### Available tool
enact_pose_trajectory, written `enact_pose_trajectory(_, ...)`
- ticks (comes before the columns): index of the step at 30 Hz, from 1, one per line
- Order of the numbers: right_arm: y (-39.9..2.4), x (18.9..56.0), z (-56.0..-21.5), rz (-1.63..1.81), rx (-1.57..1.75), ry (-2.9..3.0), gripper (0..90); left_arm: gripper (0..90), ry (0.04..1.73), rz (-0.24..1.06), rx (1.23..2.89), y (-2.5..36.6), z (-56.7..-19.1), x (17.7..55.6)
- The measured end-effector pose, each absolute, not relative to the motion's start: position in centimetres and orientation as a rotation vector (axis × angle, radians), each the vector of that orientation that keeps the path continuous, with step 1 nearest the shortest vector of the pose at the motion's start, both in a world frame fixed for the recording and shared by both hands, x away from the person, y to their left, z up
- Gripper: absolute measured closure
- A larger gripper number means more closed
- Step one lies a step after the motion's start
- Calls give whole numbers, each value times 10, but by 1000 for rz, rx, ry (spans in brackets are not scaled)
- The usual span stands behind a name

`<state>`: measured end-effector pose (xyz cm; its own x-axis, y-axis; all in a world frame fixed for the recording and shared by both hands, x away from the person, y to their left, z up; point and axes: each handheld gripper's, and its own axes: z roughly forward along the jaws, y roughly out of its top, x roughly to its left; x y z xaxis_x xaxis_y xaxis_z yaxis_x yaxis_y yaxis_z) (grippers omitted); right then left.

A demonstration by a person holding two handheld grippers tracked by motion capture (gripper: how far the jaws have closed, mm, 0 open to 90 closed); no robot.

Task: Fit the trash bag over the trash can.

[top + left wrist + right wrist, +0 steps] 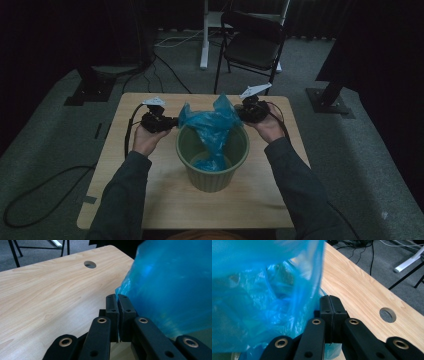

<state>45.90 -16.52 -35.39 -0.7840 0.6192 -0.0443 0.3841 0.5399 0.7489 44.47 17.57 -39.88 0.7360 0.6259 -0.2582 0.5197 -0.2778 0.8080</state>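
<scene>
We've got the blue plastic bag (pixel 212 125) sitting in the green ribbed bin (pixel 212 172) at mid-table, its bottom sunk inside, its top edge pulled out to both sides above the rim. Left gripper (pixel 172 121) pinches the bag's left edge, jaws shut on the film; right gripper (pixel 239 112) does the same on the right edge. Both hands sit approx level w/ the bin's rim, just beside it.

High view gives us the whole layout — bin, both forearms in dark sleeves, cables trailing off each gripper, grey plates on top. It can't resolve the pinch itself. Left gripper view does: left gripper (pixel 118 296) w/ pads pressed together, a thin edge of bag (pixel 170 287) caught between them, blue film bulging to the right. It also shows a round hole (pixel 90 264) in the tabletop, which we can't make out from above. Right gripper view: right gripper (pixel 329 298) also closed, bag (pixel 262 295) crumpled and see-through on the left, a sliver of film at the pads; another round hole (pixel 387 314) in the wood on the right.

Surface: light wood-grain table (pixel 150 200), rounded corners. Room: dim, grey carpet, a black folding chair (pixel 252 45) beyond the far edge, a white post (pixel 204 35) beside it, cables (pixel 165 65) on the floor, dark stand bases far left & right.
</scene>
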Motion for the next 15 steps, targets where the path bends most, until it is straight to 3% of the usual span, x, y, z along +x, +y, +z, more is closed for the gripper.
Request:
enact_pose_trajectory(6,-167,458,-359,1093,839,2496,900,865,881,122,1948,175,-400,444)
enact_pose_trajectory(11,-167,456,-359,1087,837,2501,900,738,886,170,1939,184,-395,438)
enact_pose_trajectory(15,-167,456,-358,1084,833,2501,900,689,873,190,1926,190,-390,433)
